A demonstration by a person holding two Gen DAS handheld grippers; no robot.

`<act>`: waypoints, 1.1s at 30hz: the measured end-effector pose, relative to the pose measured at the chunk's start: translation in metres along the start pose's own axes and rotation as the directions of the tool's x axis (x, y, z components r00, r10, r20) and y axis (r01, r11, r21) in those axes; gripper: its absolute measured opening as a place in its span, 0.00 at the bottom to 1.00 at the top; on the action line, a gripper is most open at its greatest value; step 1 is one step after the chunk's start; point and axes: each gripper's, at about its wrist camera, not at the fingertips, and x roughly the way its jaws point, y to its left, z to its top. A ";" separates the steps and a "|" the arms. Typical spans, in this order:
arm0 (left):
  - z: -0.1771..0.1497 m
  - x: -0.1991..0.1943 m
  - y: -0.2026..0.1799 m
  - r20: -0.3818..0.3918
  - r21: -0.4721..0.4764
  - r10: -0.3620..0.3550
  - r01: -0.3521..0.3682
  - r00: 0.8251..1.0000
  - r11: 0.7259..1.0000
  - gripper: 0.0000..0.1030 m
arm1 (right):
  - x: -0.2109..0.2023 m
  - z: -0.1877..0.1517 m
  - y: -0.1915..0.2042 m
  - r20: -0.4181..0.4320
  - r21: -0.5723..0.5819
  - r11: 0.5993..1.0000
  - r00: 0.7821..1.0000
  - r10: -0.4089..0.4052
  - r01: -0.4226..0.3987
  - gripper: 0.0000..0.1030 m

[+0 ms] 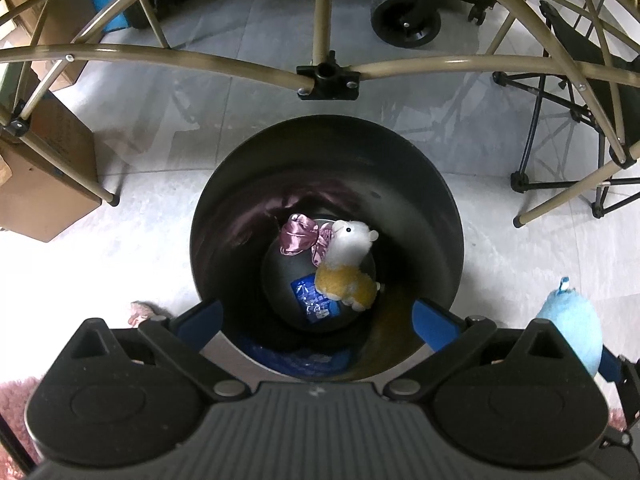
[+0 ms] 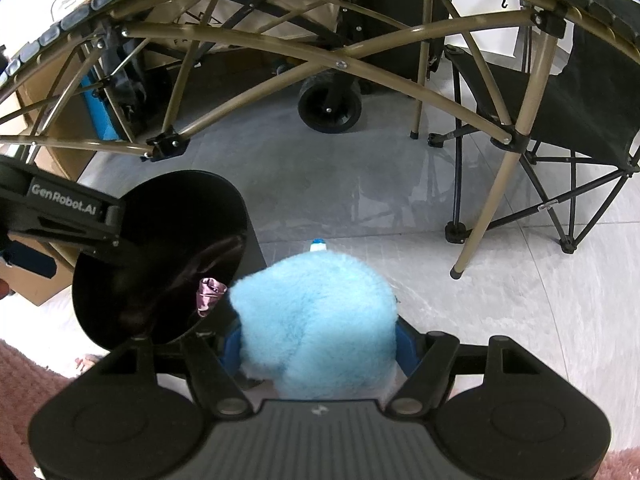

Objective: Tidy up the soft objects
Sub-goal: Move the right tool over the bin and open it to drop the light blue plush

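3 soft things [image 1: 347, 265] inside black bin [image 1: 424, 184].

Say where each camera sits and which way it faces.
Left wrist: on the left gripper, facing steeply down into the black bin holding an alpaca plush; its open fingers show.
Right wrist: on the right gripper, angled down beside the bin, fingers clamping the blue plush.
Shared: bin, blue plush, floor.
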 end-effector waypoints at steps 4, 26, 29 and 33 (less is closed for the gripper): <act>-0.002 -0.001 0.009 -0.006 -0.003 0.003 -0.003 1.000 1.000 1.00 | -0.002 0.002 0.008 0.008 -0.015 1.000 1.000 0.009 -0.009 0.68; -0.022 -0.016 0.106 0.013 -0.111 0.003 -0.001 1.000 0.994 1.00 | 0.004 0.031 0.093 -0.035 -0.103 0.991 0.996 0.080 -0.084 0.68; -0.024 -0.015 0.118 0.012 -0.132 0.011 -0.010 1.000 0.991 1.00 | 0.010 0.037 0.104 -0.054 -0.103 0.991 0.995 0.082 -0.087 0.68; -0.028 -0.014 0.135 0.008 -0.158 0.024 -0.022 1.000 0.987 1.00 | 0.019 0.043 0.116 -0.072 -0.101 0.991 0.994 0.085 -0.092 0.68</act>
